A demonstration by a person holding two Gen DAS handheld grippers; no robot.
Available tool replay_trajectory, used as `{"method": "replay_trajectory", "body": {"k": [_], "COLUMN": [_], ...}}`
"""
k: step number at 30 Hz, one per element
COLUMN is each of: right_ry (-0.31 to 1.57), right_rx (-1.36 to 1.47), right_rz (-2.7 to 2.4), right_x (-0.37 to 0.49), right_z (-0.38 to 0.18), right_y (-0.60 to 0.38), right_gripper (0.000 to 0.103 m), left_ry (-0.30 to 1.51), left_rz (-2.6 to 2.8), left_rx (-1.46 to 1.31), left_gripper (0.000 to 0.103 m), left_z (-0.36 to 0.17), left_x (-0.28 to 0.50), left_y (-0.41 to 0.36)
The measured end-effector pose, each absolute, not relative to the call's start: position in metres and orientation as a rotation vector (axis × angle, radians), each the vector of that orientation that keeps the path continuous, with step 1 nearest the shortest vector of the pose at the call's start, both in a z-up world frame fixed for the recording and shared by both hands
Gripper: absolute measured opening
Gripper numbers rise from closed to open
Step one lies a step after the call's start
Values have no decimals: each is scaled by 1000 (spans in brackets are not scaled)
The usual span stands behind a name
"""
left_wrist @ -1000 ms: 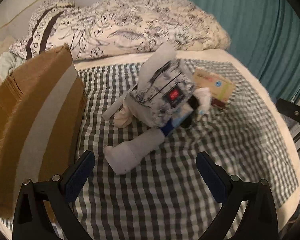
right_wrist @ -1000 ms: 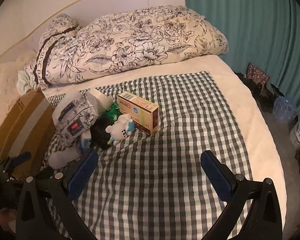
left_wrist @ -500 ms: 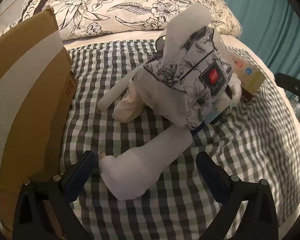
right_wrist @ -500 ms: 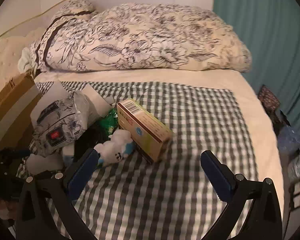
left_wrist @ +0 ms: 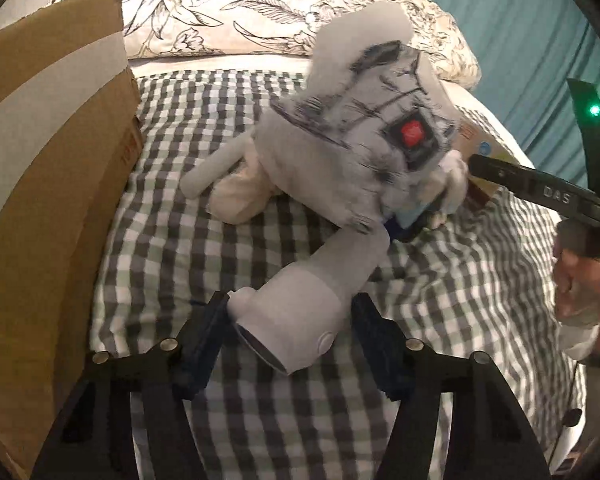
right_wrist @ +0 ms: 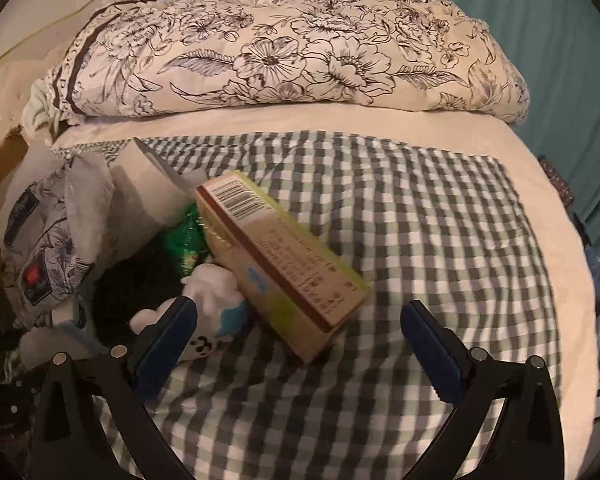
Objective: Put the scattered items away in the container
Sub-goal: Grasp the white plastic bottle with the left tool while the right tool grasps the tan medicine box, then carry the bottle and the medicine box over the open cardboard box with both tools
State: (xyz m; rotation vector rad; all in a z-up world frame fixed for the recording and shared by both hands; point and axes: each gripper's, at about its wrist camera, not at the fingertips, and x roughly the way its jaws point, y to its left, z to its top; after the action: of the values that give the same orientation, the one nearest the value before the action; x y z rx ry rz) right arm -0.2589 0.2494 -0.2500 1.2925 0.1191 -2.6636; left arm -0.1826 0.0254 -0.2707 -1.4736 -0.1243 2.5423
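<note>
We see a cardboard box [left_wrist: 48,168] standing at the left edge of the bed [right_wrist: 440,240], beside the heap of scattered items. The printed carton [right_wrist: 284,256] lies just ahead of our right claw [right_wrist: 300,340], which gapes wide and empty, tilted down. The white flashlight [left_wrist: 304,300], likely rigid, smooth and fairly light, sits between our left claw's [left_wrist: 292,336] closing jaws; the broad head suits gripping.
</note>
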Motion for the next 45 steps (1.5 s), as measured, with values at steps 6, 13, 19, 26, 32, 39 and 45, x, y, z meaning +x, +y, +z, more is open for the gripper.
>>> {"method": "replay_trajectory", "body": {"k": [6,13,19,26,32,39,45], "right_ry": [143,-13,-43,-145,-173,-192,-177], "right_rx": [1297,1300,1265,1216,1192,1140,1085], "right_rz": [-2697,-2705,-2766,-2818,-2820,-2819,-2833], "right_x": [-252,-236,-210,-164,-123,-79,-47], "right_z": [-244,-242,-228,-202,-186,-161,-140], "right_y": [243,264,271,278,272,260,250], "right_gripper": [51,35,32,31,30,30,29], "left_ry": [-91,-69,-57,-67,-95,-139,-140], "left_rz": [2498,2482,2536,2615,2663,2713,2764], "left_rx": [-1427,-1399,-1372,-1309,-1249,-1178,-1121], "left_gripper": [63,62,62,62,62,62,62], "left_z": [-264,-260,-245,-216,-189,-157,-134], "left_x": [-168,-151,-139,-120,-101,-76,-52], "left_y": [45,55,51,45,40,30,23]}}
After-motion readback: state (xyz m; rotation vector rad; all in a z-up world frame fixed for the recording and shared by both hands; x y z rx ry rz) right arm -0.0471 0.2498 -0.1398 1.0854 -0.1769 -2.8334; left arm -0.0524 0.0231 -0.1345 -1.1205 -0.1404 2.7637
